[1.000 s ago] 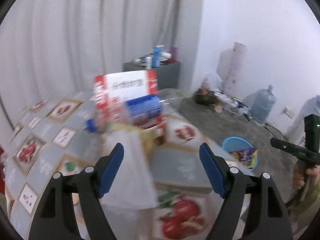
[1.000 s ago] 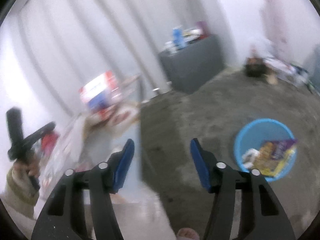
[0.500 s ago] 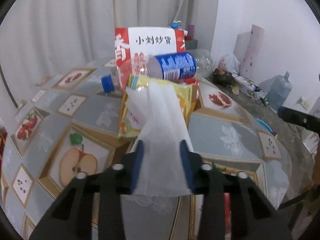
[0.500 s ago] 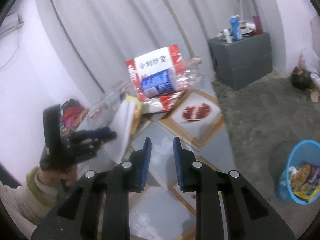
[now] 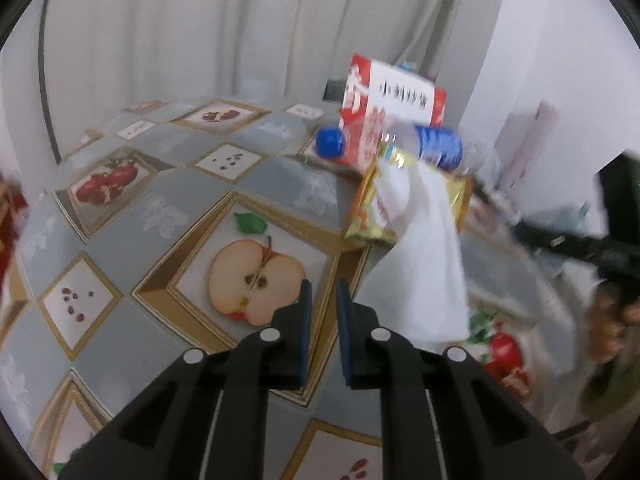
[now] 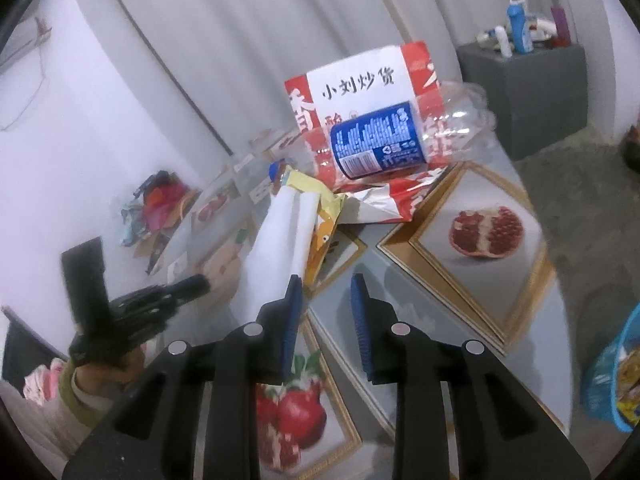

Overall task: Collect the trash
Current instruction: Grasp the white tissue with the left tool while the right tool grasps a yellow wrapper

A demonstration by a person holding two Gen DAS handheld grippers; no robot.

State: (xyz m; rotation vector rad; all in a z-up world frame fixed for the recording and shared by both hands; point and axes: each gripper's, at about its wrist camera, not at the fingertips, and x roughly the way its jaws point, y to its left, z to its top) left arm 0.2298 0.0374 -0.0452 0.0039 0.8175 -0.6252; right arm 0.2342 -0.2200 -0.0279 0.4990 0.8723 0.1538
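Fruit-print tablecloth (image 5: 168, 216) under trash; blue bin (image 6: 612, 376) on grey floor (image 6: 592, 184).

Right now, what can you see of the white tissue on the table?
The white tissue is a soft, folded sheet of thin paper, lying in long lengthwise creases. Its far end rests on the yellow snack wrapper, in front of the plastic bottle with the blue label. The near end drapes toward the table edge. In the left wrist view it lies right of the left hand-held gripper, which is nearly closed and empty. In the right wrist view its near end runs behind one blue pad; contact is unclear.
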